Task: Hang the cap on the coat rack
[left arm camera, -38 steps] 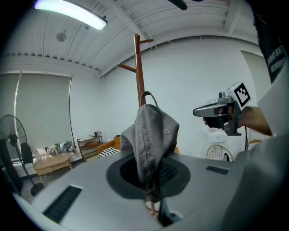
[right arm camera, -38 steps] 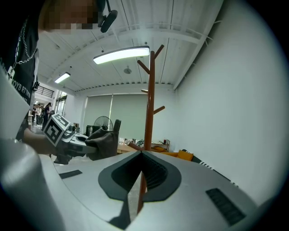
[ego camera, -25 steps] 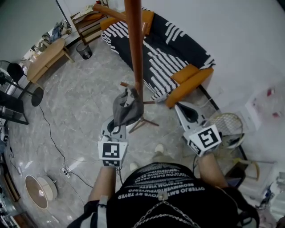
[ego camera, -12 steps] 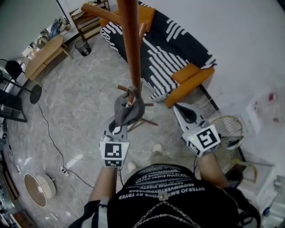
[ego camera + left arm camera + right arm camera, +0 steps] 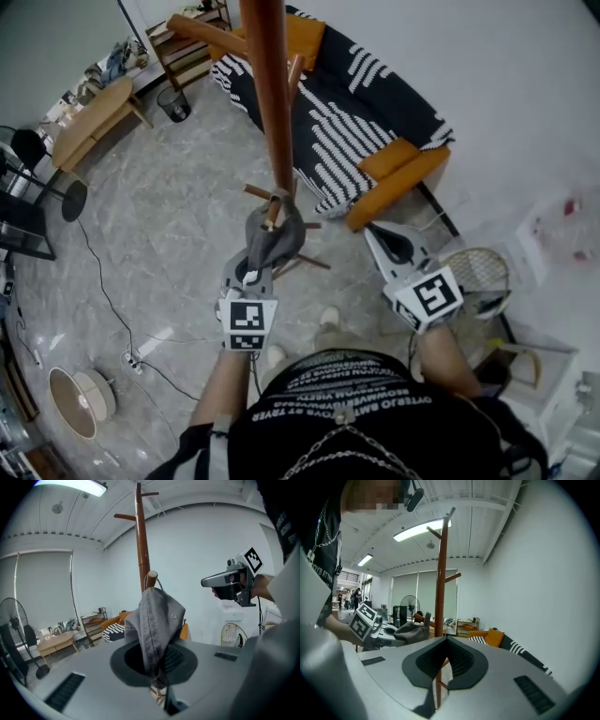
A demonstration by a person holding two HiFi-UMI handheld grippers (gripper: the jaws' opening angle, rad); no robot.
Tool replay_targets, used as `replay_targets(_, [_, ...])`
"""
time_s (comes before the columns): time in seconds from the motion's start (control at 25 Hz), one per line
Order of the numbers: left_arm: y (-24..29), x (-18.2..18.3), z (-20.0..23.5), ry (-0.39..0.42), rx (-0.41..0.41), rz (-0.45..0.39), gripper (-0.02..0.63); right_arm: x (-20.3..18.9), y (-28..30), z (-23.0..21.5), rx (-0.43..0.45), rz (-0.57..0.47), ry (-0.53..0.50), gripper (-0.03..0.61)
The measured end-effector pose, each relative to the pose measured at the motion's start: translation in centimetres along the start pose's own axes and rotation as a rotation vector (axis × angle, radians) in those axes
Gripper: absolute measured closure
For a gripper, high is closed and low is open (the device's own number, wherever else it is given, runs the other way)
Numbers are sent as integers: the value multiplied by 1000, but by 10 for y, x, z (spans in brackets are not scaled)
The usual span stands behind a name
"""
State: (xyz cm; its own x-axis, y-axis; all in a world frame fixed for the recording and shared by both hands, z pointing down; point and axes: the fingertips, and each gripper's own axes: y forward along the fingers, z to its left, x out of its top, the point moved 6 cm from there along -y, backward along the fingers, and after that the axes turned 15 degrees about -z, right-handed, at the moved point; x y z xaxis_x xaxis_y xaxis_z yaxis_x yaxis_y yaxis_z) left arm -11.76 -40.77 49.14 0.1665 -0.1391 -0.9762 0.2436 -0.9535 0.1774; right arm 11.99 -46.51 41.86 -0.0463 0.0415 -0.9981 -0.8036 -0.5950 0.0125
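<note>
While clamped in left tool | cap drapes against coat rack peg

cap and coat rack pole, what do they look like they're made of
Grey cloth cap: looks like washed cotton or denim with a matte finish. It shows rows of stitched seams and droops in soft folds.
Reddish-brown coat rack: probably stained wood with a smooth, slightly glossy finish. It has a round pole and angled pegs of the same colour, though painted metal can't be ruled out.
</note>
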Motion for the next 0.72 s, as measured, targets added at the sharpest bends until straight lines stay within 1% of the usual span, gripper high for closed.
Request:
replay_targets(0.16, [-6, -14, -6, 13, -11, 33, 603, 0, -6, 8, 2, -9, -3, 575])
replay_targets(0.32, [-10, -24, -12, 41, -56, 71, 603, 3, -9, 16, -6, -9, -4, 574])
replay_targets(0.48, [-19, -28, -21, 33, -106, 68, 535, 10, -13, 30, -5, -25, -13, 574])
replay_targets(0.72, [-48, -18, -25, 45, -151, 17, 476, 23, -25, 60, -22, -45, -17, 575])
